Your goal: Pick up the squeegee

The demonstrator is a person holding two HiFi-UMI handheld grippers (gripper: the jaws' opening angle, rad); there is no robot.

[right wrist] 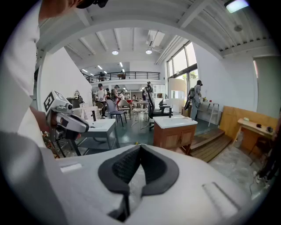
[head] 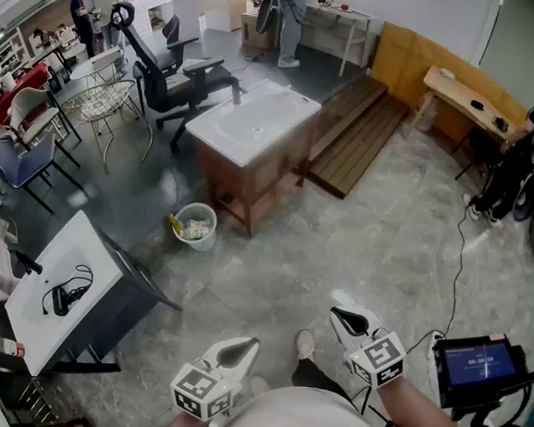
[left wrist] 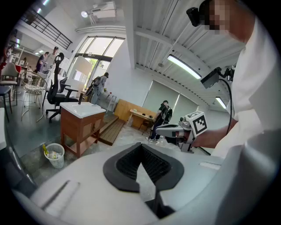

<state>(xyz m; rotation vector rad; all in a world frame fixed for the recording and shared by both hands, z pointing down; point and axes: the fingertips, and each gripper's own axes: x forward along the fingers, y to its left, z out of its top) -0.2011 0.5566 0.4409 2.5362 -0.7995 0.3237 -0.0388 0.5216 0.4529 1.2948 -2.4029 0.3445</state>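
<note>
I cannot make out a squeegee for certain in any view. A small black item with a cord (head: 63,299) lies on the white table (head: 87,248) at the left; what it is I cannot tell. Both grippers are held low in front of the person's body, over the grey floor. The left gripper (head: 242,347) is shut and holds nothing; its pads meet at the tip (left wrist: 141,145). The right gripper (head: 346,315) is likewise shut and empty (right wrist: 140,146). Each shows in the other's view: the right gripper (left wrist: 160,130), the left gripper (right wrist: 85,127).
A wooden cabinet with a white sink top (head: 256,123) stands ahead, a wire waste bin (head: 194,225) at its foot. Wooden steps (head: 358,132) lie beyond. A black office chair (head: 163,69) and several people are further back. A tripod with a screen (head: 477,366) stands close on the right.
</note>
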